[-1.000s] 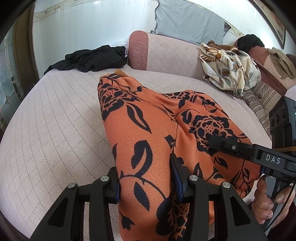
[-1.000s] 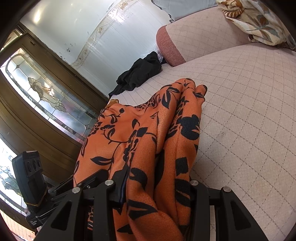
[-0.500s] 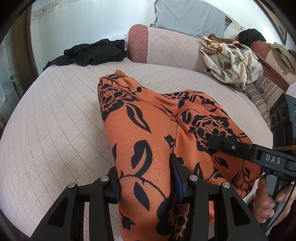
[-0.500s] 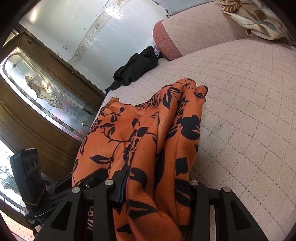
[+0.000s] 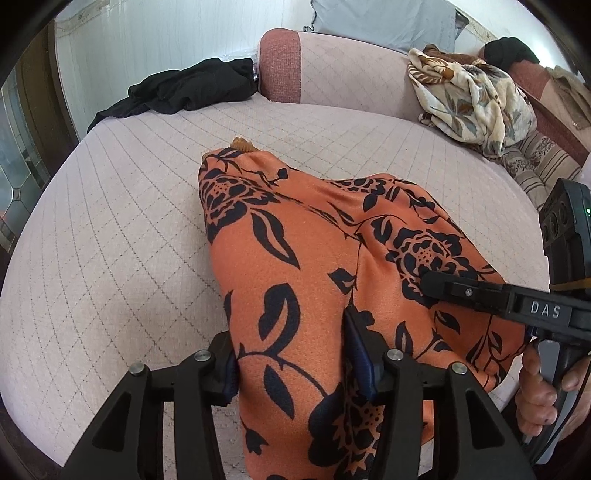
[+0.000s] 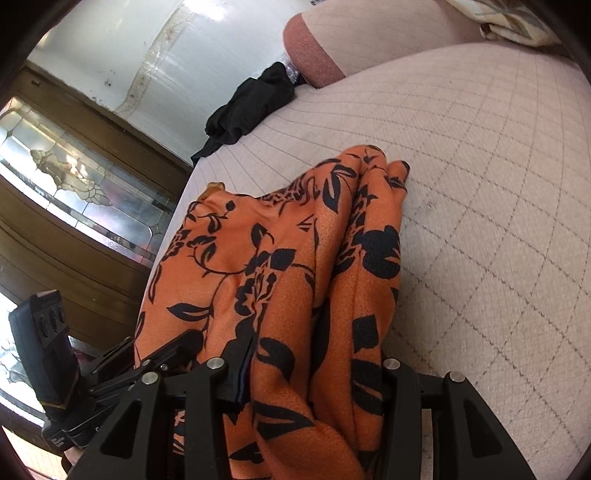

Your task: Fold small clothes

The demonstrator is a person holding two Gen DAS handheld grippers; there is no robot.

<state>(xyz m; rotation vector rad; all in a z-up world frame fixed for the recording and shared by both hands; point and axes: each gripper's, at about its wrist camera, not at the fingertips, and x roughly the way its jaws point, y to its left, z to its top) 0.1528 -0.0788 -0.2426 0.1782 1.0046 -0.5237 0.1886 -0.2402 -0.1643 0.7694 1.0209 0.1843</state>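
Observation:
An orange garment with a black flower print (image 5: 295, 240) lies stretched over the quilted pale pink cushion (image 5: 110, 240), and its near end is lifted. My left gripper (image 5: 291, 354) holds the near left part. Its jaws are opening, and the blue pads still touch the cloth on both sides. My right gripper (image 5: 436, 291) comes in from the right, held by a hand (image 5: 535, 398). In the right wrist view my right gripper (image 6: 314, 369) is shut on bunched folds of the garment (image 6: 288, 240). My left gripper (image 6: 166, 354) shows at the lower left.
A crumpled black garment (image 5: 184, 88) lies at the far left corner. A cream floral cloth (image 5: 472, 96) is heaped at the back right beside a pink bolster (image 5: 288, 66). A grey pillow (image 5: 380, 22) leans behind. A wooden door with leaded glass (image 6: 74, 192) stands left of the cushion.
Both views have tipped slightly downward, the right one more, so the far end of the cushion sits higher in the picture. The garment stays between both pairs of fingers.

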